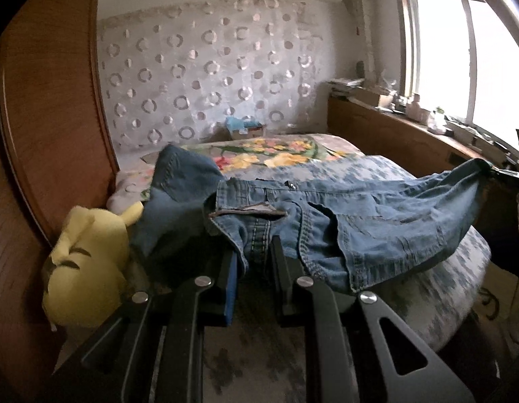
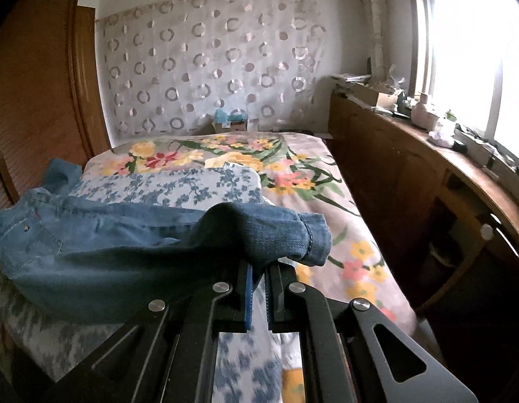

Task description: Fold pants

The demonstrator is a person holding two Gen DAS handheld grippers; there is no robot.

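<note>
My left gripper [image 1: 256, 262] points level along the bed [image 1: 377, 164], its jaws pinched on the waistband of the jeans [image 1: 360, 221] near the bed's near edge, beside a yellow plush toy [image 1: 84, 268]. My right gripper [image 2: 257, 268] also reaches forward, nearly closed on a cuffed leg end, and the jeans [image 2: 125, 235] hang stretched between both grippers just above the blue-patterned quilt [image 2: 178, 184].

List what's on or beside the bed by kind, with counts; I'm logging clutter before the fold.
Jeans: 1
Yellow plush toy: 1
Blue-floral quilt: 1
Flowered bedspread: 1
Blue toy on a box: 1
Total: 5
</note>
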